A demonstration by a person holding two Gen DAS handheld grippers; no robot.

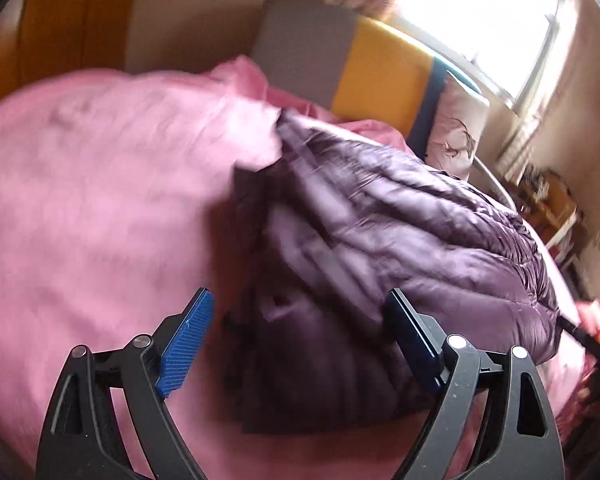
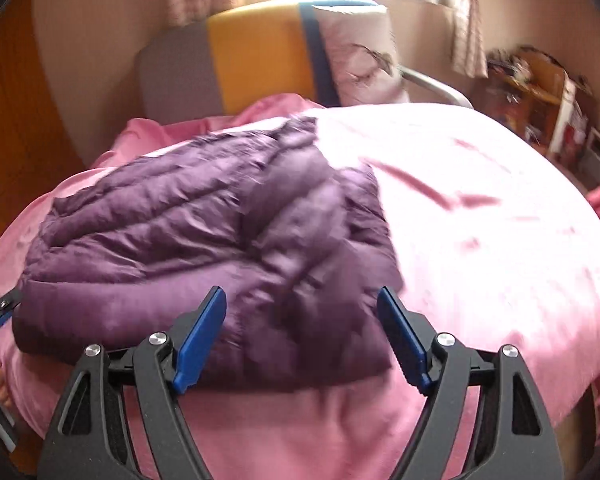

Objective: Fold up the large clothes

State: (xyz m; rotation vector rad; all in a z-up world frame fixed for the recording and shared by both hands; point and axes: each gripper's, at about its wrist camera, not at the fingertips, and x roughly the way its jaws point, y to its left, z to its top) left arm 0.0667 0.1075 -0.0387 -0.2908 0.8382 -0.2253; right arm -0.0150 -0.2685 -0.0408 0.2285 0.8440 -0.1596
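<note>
On pink bed (image 2: 480,208) — one purple jacket (image 2: 204,240), two grippers, jaws apart.

From my right camera the purple down jacket (image 2: 204,240) sits as one bulky mound on the pink bedsheet (image 2: 480,220), and right of the jacket I've got a wide bare stretch of sheet to sweep through. Beyond the jacket the headboard (image 2: 252,60) and a pillow (image 2: 360,56) wall off the far end, with a cluttered shelf (image 2: 540,96) well off to the jacket's right. Left of the jacket, my left camera shows open pink sheet too, and near the jacket's close edge both my grippers hang wide apart over it.
</note>
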